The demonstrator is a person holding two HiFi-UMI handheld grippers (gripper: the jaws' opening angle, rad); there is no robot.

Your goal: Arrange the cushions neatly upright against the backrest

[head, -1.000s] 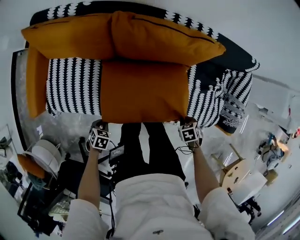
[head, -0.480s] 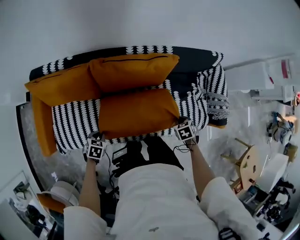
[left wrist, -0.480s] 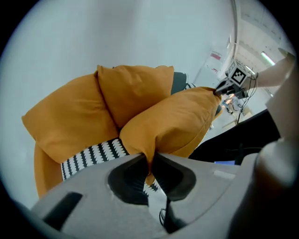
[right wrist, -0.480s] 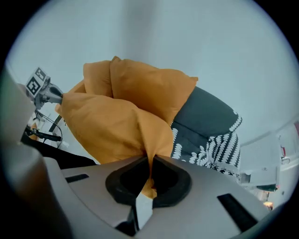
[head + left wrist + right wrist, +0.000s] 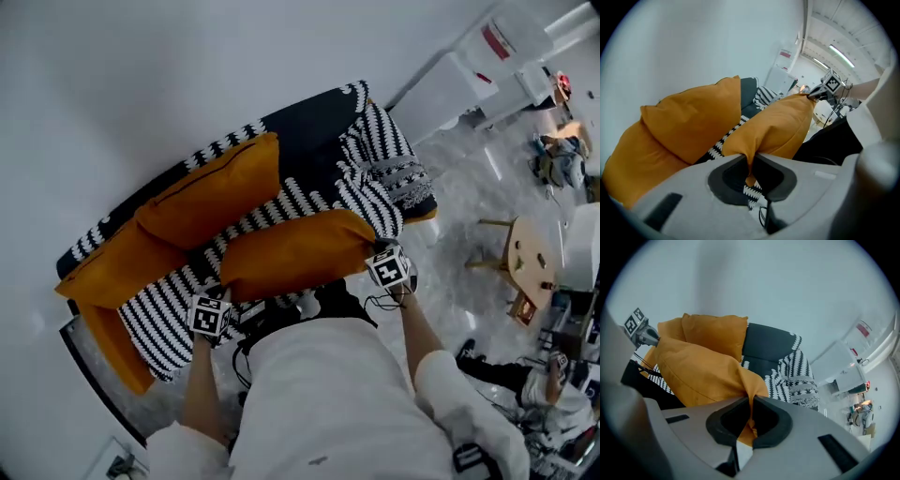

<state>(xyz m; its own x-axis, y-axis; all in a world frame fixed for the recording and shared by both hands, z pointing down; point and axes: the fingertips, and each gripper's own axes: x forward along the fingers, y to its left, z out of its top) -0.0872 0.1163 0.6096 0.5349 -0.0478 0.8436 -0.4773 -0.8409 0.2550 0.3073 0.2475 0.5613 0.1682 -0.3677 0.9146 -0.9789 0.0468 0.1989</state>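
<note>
White wall (image 5: 141,75) filled the upper part of the head view, and pale marbled floor (image 5: 469,281) ran down the right side. Against the wall stood the sofa (image 5: 314,127), covered in black-and-white patterned cloth, with a folded patterned throw (image 5: 394,173) lying at its right end. An orange side pad (image 5: 117,342) lined its left end.

Two orange cushions leaned against the backrest. The upright cushion (image 5: 211,192) stood near the middle, and the end cushion (image 5: 112,272) was pressed against its left side, in the sofa's corner.

A third cushion (image 5: 295,253), also orange, stretched lengthwise over the front of the seat, straight ahead of the person. A strip of patterned seat showed between it and the upright cushion, so the two were apart. Whether its underside touched the seat could not be told.

This third cushion hung between the two claws, one at each end. The left claw (image 5: 751,161) was clamped narrow on a pinch of fabric at the cushion's left corner, and the cloth bunched where it entered the jaws. The right claw (image 5: 751,401) was closed the same way on the right corner, with a fold of orange fabric squeezed between its pads. Both claws pointed steeply down at the sofa's front edge.
</note>
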